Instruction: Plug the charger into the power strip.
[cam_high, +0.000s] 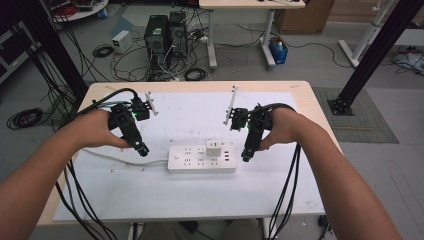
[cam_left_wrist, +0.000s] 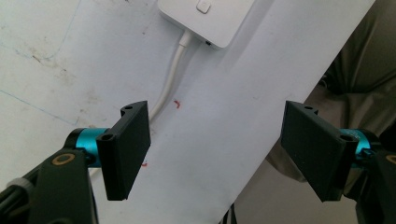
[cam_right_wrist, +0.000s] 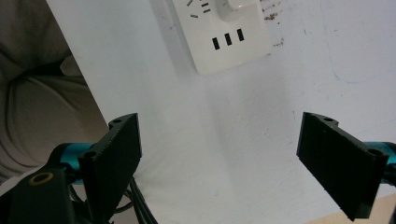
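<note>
One white power strip (cam_high: 201, 157) lies on the white sheet (cam_high: 170, 195) that covers the wooden table (cam_high: 310, 100), near the middle and a little toward the person. One white adapter (cam_high: 215, 147) is plugged into its top, right of centre. One white cord (cam_high: 120, 159) runs from the strip's left end across the sheet to the left.

Two grippers hang over the sheet, one in each hand. The left gripper (cam_high: 143, 150) points down just left of the strip, above the cord, apart from both. In the left gripper view its two jaws stand wide apart, released, nothing between them; the strip's end with one square button (cam_left_wrist: 203, 5) and the cord (cam_left_wrist: 170, 79) lie ahead. The right gripper (cam_high: 245, 157) points down just beside the strip's right end. In the right gripper view its two jaws are likewise spread and empty, and the strip's end (cam_right_wrist: 224, 37) shows three dark slots (cam_right_wrist: 228, 39) in a row.

On the floor beyond the table stand two dark computer towers (cam_high: 166, 34) among loose cables.
</note>
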